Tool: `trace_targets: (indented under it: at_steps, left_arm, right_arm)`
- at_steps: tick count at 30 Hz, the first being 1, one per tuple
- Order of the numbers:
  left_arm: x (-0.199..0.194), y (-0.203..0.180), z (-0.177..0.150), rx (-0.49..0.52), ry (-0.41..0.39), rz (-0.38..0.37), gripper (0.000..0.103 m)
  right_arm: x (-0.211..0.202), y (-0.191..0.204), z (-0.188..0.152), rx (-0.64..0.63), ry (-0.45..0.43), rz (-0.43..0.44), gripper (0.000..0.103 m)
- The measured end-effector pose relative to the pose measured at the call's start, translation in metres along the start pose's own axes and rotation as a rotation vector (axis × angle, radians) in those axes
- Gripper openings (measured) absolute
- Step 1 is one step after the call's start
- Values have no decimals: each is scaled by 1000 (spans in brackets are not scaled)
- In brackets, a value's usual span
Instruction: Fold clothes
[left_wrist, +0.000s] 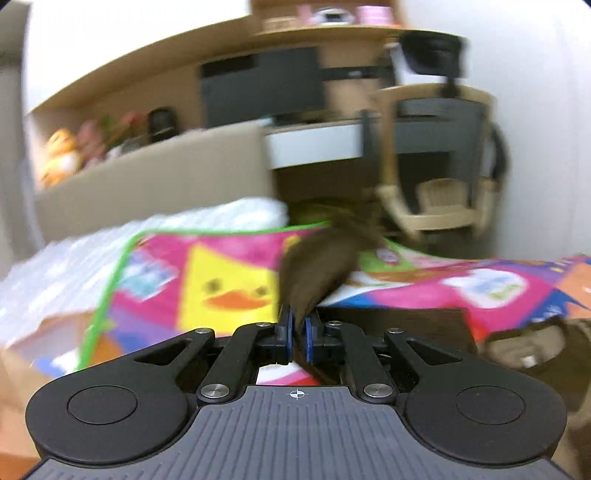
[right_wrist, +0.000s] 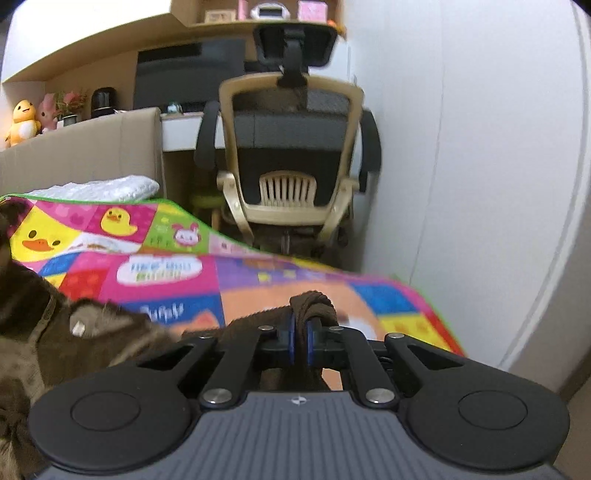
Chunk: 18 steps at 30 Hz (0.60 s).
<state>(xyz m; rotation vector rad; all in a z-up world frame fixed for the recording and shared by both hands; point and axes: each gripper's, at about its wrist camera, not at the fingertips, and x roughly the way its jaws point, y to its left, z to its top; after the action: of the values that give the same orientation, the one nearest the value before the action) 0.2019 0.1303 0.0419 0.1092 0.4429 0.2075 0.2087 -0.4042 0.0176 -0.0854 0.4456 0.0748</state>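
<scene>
While I look through the left wrist camera, I see my left gripper (left_wrist: 298, 338) pinching a bunched fold of the dark brown fuzzy fabric garment (left_wrist: 317, 266), its blue pads (left_wrist: 289, 334) pressed together on the cloth. The garment streams forward from the jaws, smeared by blur, over the bright patchwork cartoon play mat with a yellow duck square (left_wrist: 221, 284). More of it lies at the lower right edge of this view, with a small white tag showing. Behind the mat I make out a crinkled white plastic sheet (left_wrist: 74, 258) and a tall brown cardboard panel (left_wrist: 147, 184).

Through the right wrist camera, my right gripper (right_wrist: 303, 341) is clamped on a thick rolled edge of the same garment, which bulges above the pads. The rest spreads low to the left across the mat, again showing the white tag. Here the beige-framed mesh office chair (right_wrist: 291, 147) stands sharp beyond the mat, and a yellow plush duck (right_wrist: 23, 122) sits on the shelf at left.

I judge the cloth soft, light and limp, likely to sag and bunch between my grips, so holding at corners or hems should spread it best. Only the right view shows the garment's main body clearly; the left view shows mostly the pinched strand
</scene>
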Motion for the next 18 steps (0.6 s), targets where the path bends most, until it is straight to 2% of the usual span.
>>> trace_targets:
  at_steps: [4, 7, 9, 11, 12, 13, 15, 18]
  left_arm:
    - [20, 34, -26, -69, 32, 91, 8]
    - [49, 47, -55, -115, 136, 122, 9]
    - [59, 50, -72, -112, 183, 129, 16]
    - [59, 52, -79, -116, 206, 130, 26]
    - [56, 54, -80, -123, 207, 127, 35]
    - [51, 57, -80, -130, 209, 122, 41]
    - [40, 64, -77, -143, 212, 109, 66]
    - [20, 68, -72, -164, 224, 94, 81]
  right_arm:
    - [23, 19, 27, -58, -70, -46, 5]
    - [68, 22, 20, -54, 45, -85, 5]
    - [102, 19, 3, -31, 185, -73, 5]
    - [125, 12, -15, 32, 331, -29, 12]
    - [123, 6, -18, 48, 339, -32, 25]
    - [119, 1, -20, 61, 335, -41, 44]
    - [104, -12, -22, 92, 309, -57, 65]
    - [63, -30, -19, 103, 239, -123, 66]
